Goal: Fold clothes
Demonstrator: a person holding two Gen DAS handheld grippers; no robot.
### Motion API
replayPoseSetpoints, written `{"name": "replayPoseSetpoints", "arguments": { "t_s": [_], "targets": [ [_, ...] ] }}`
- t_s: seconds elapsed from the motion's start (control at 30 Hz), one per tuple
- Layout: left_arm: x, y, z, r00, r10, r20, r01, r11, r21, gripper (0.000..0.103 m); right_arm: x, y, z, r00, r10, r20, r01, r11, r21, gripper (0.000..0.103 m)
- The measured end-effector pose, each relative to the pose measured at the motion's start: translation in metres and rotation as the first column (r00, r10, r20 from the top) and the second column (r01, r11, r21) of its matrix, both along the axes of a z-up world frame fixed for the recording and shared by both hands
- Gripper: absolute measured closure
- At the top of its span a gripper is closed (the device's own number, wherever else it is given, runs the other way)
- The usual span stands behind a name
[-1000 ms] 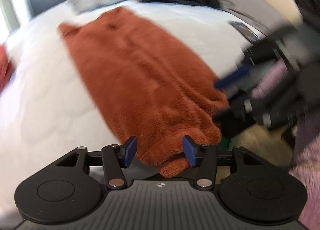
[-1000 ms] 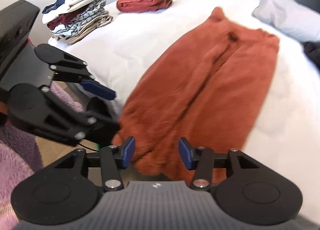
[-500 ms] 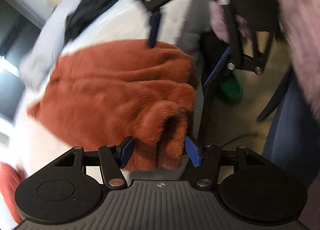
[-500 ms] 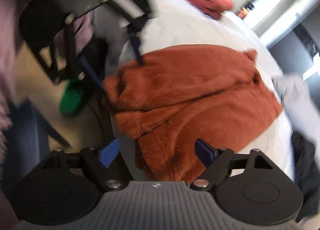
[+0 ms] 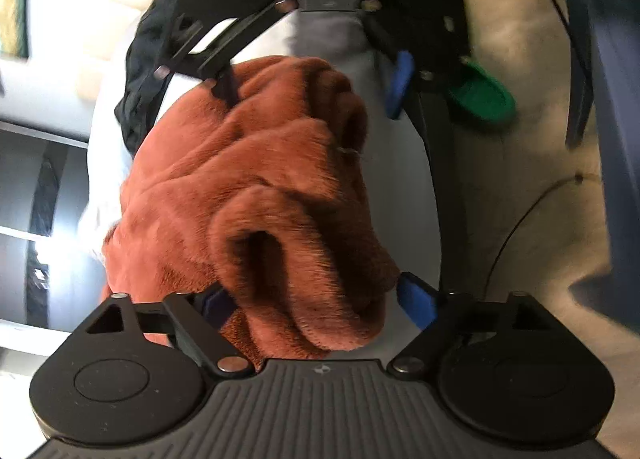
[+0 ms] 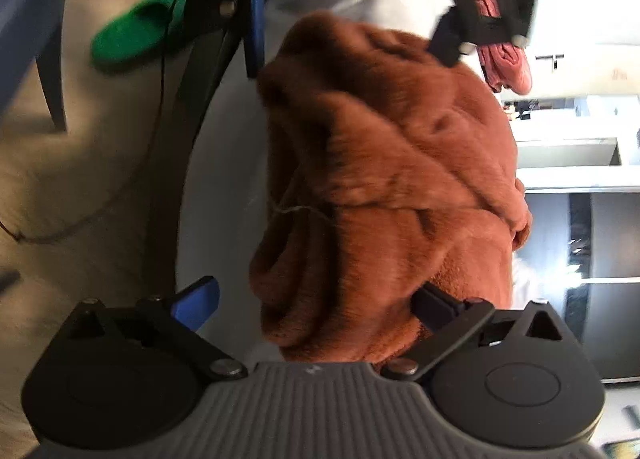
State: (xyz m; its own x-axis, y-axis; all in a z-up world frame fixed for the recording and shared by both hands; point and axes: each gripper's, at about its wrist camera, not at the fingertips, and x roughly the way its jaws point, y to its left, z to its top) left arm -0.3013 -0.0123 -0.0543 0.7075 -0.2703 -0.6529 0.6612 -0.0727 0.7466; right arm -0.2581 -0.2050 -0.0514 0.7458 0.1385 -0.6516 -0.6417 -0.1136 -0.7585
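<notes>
A rust-orange fleece garment (image 5: 256,179) lies bunched at the near edge of the white bed (image 5: 108,107). My left gripper (image 5: 316,299) is open, its jaws spread around one end of the garment's near hem. My right gripper (image 6: 316,299) is open too, its jaws around the other end of the garment (image 6: 384,179). Each gripper faces the other: the right gripper shows at the top of the left wrist view (image 5: 316,87), the left gripper at the top of the right wrist view (image 6: 352,31). The fleece hides part of each inner finger.
A black garment (image 5: 140,75) lies on the bed beyond the fleece. A folded red garment (image 6: 504,67) sits farther off on the bed. A green slipper (image 6: 132,35) and a cable (image 5: 520,211) lie on the beige floor beside the bed.
Both grippers swung down and turned to face each other along the bed edge. The fleece hem now sits between each pair of jaws. The right jaws have spread wider.
</notes>
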Motion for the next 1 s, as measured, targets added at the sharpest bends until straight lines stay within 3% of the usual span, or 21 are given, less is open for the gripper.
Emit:
{"name": "replayPoseSetpoints", "arguments": {
  "t_s": [0.13, 0.2, 0.23, 0.4, 0.63, 0.83, 0.87, 1.0],
  "targets": [
    [0.003, -0.002, -0.002, 1.000, -0.002, -0.007, 0.002, 1.000, 0.005, 0.010, 0.002, -0.001, -0.003, 0.999, 0.024, 0.034, -0.023, 1.000, -0.012, 0.004],
    [0.004, -0.002, 0.006, 0.999, 0.018, -0.046, -0.019, 1.000, -0.020, 0.011, 0.003, 0.001, 0.011, 0.999, 0.004, 0.040, -0.005, 0.999, 0.035, 0.029],
    [0.006, -0.001, 0.010, 0.998, 0.027, -0.062, -0.029, 0.999, -0.034, 0.011, 0.005, 0.002, 0.021, 1.000, -0.018, 0.022, 0.017, 0.998, 0.065, 0.030],
    [0.014, 0.000, 0.030, 0.989, 0.060, -0.132, -0.071, 0.994, -0.086, 0.017, 0.013, 0.001, 0.069, 0.988, -0.098, -0.120, 0.122, 0.970, 0.212, 0.059],
    [0.026, 0.006, 0.059, 0.971, 0.122, -0.205, -0.161, 0.970, -0.183, 0.018, 0.045, -0.003, 0.147, 0.958, -0.166, -0.235, 0.254, 0.873, 0.417, 0.068],
    [0.029, 0.006, 0.066, 0.966, 0.164, -0.198, -0.208, 0.951, -0.229, 0.018, 0.083, -0.007, 0.180, 0.924, -0.181, -0.337, 0.331, 0.820, 0.468, 0.068],
    [0.029, 0.005, 0.067, 0.966, 0.164, -0.199, -0.209, 0.951, -0.228, 0.023, 0.085, -0.008, 0.179, 0.920, -0.179, -0.348, 0.335, 0.820, 0.465, 0.068],
    [0.040, 0.012, 0.089, 0.937, 0.186, -0.297, -0.265, 0.930, -0.253, 0.063, 0.086, -0.011, 0.167, 0.919, -0.153, -0.363, 0.311, 0.848, 0.429, 0.068]
  ]
}}
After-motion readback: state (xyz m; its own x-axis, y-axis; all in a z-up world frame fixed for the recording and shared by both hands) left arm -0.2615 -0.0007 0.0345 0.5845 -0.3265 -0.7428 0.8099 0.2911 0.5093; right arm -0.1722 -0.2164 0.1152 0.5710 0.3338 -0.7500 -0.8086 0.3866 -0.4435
